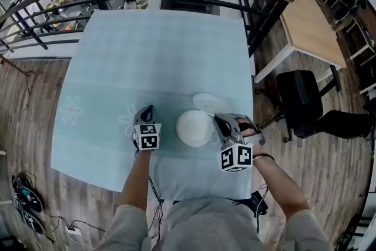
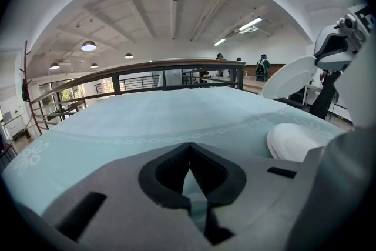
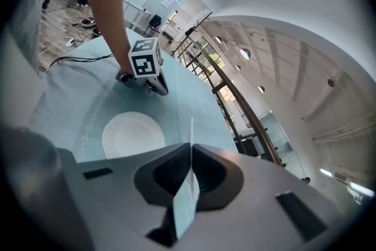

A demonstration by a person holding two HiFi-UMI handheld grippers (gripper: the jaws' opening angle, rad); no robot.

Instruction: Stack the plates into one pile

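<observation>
Right gripper holds tilted plate; flat plate nearby.

White plate lies flat; second plate hangs tilted.

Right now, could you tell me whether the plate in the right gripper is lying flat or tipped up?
Tipped up: the plate hangs slanted above the table, clamped edge-on in the right gripper's jaws.

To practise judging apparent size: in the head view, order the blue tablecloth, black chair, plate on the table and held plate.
1. blue tablecloth
2. black chair
3. plate on the table
4. held plate, which looks smaller, but it is tilted, so its rank below the other plate is unsure.
</observation>
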